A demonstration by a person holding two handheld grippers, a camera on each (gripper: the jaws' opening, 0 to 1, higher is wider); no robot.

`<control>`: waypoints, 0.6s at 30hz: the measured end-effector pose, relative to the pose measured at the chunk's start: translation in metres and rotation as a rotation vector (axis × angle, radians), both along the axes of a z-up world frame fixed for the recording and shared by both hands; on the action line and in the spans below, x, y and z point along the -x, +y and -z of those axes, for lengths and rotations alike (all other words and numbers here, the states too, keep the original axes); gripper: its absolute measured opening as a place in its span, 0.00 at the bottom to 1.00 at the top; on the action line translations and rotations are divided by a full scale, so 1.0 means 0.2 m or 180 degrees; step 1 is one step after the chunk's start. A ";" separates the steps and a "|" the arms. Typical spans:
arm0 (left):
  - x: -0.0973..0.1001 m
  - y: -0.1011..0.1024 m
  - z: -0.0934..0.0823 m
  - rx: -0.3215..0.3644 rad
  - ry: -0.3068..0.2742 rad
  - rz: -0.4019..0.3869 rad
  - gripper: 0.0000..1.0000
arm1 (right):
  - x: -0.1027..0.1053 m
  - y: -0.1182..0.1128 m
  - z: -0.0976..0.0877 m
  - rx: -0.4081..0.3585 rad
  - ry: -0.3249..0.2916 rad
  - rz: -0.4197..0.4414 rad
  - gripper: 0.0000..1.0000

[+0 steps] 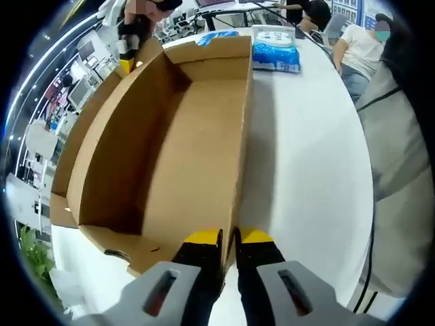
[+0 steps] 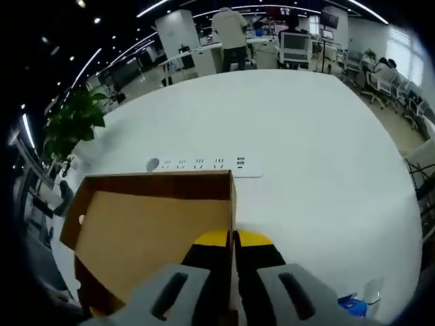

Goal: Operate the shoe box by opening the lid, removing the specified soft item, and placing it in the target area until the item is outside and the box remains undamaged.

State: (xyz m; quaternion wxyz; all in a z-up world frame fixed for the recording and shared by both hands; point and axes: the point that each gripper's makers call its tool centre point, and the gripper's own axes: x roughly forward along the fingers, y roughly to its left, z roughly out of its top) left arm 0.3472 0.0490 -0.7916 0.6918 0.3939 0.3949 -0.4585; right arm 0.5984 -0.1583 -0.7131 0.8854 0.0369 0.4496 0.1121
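Brown cardboard makes up the shoe box (image 1: 156,149), which lies open on the white table (image 1: 306,156) in the left gripper view. I see nothing soft inside it. The left gripper (image 1: 229,239) has its yellow tips pinched tight on the box's right wall. Farther back sits a blue and white soft pack (image 1: 275,49), outside the box. In the right gripper view, the right gripper (image 2: 233,239) pinches the box (image 2: 146,224) edge too. I think both should hold gently and lift together, so the thin wall does not bend or rip.
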 end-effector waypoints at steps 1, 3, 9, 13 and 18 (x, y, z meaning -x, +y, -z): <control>0.00 0.00 0.00 -0.0009 -0.0010 0.0017 0.06 | 0.00 0.00 -0.01 -0.0006 -0.0025 0.0004 0.00; 0.00 0.00 0.00 -0.0011 -0.0022 0.0020 0.06 | -0.02 -0.01 -0.02 -0.0006 -0.0068 -0.0008 0.00; 0.01 0.00 0.01 -0.0109 -0.0085 0.0118 0.05 | -0.05 -0.01 -0.07 0.0023 -0.0242 -0.0035 0.00; 0.00 0.01 0.00 -0.0104 -0.0066 0.0113 0.05 | -0.06 -0.02 -0.09 0.0025 -0.0312 -0.0012 0.00; 0.00 0.01 0.00 -0.0100 -0.0061 0.0107 0.05 | -0.05 -0.01 -0.13 0.0051 -0.0387 -0.0045 0.00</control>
